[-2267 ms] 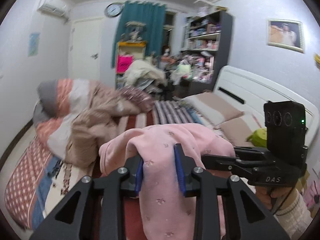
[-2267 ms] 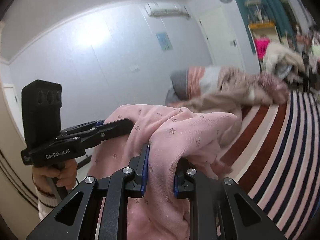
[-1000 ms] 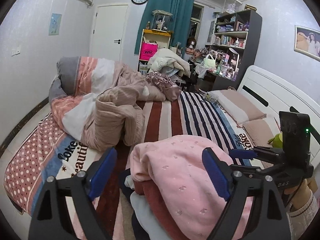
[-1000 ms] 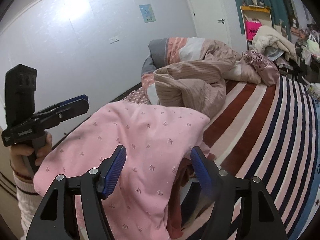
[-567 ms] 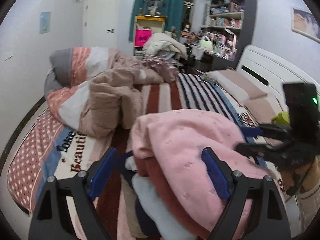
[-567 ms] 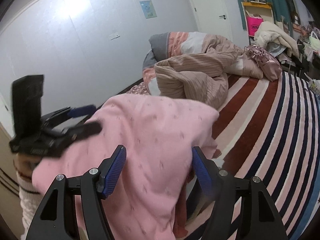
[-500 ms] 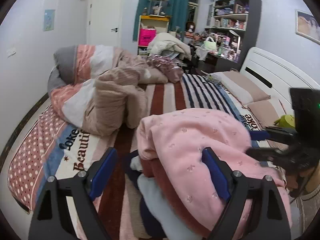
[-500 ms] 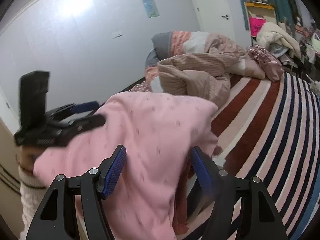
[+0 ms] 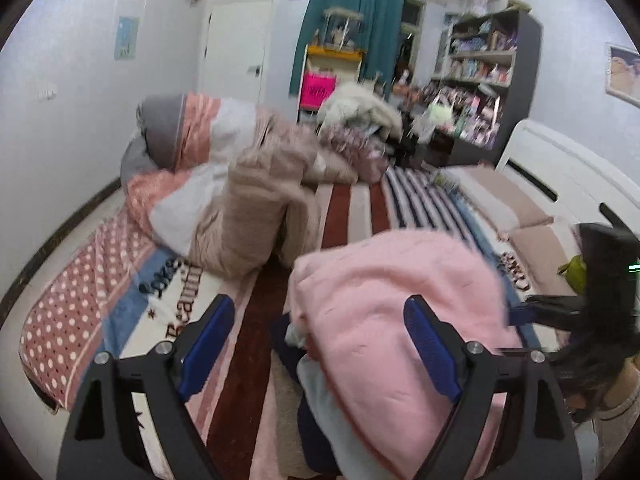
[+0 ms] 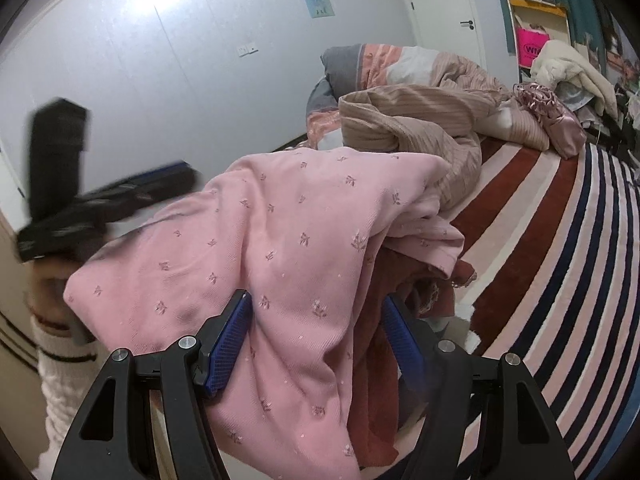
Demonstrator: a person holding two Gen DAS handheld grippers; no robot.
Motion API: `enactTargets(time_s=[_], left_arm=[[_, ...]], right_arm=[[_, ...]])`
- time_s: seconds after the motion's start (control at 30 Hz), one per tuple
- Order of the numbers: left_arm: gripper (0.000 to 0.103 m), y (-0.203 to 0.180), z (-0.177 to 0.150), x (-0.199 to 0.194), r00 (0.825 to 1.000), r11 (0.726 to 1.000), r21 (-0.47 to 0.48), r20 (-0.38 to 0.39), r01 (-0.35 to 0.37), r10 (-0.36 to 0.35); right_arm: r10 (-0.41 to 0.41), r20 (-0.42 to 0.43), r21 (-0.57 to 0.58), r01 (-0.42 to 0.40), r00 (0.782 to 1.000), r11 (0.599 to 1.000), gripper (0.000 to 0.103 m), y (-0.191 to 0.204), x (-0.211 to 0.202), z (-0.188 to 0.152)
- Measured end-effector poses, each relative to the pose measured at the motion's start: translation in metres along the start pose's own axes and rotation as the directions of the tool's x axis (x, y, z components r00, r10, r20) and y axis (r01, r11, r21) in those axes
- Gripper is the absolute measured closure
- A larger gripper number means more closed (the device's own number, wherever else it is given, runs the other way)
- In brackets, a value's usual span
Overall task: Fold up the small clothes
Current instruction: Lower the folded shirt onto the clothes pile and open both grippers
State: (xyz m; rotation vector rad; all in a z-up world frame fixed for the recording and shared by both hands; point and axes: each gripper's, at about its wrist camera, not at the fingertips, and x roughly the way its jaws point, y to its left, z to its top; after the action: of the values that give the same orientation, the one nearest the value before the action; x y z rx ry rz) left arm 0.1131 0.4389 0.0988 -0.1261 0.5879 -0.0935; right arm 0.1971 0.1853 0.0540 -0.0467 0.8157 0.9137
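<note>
Looking down both cameras, I see the pink garment point(image 10: 280, 240), a soft ribbed knit sprigged with tiny flowers, draped over a heap of clothes point(image 9: 320, 412) on the striped bed point(image 10: 560, 240). Two seconds ago both pinched it; now my left hand-held gripper point(image 9: 316, 344) and right hand-held gripper point(image 10: 316, 344) stand spread, gripping nothing, the cloth lying slack between their blue pads.

Left gripper point(image 10: 120, 192) motion-blurred; pink garment point(image 10: 280, 240) hides the clothes beneath
</note>
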Motion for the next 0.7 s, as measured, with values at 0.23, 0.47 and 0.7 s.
enactTargets(time_s=[0.23, 0.47, 0.7], left_arm=[[0.018, -0.032, -0.016, -0.016, 0.996, 0.987, 0.132, -0.022, 0.093, -0.091], [0.016, -0.016, -0.024, 0.011, 0.998, 0.995, 0.098, -0.061, 0.025, -0.019], [0.016, -0.009, -0.026, 0.016, 0.997, 0.998, 0.059, -0.070, 0.034, -0.030]], right_arm=[[-0.042, -0.006, 0.002, 0.042, 0.999, 0.999, 0.040, 0.004, 0.009, 0.004], [-0.040, 0.035, -0.008, 0.040, 0.999, 0.999, 0.040, 0.012, -0.005, 0.001], [-0.028, 0.024, -0.055, 0.029, 0.999, 0.998, 0.040, 0.019, -0.017, -0.018]])
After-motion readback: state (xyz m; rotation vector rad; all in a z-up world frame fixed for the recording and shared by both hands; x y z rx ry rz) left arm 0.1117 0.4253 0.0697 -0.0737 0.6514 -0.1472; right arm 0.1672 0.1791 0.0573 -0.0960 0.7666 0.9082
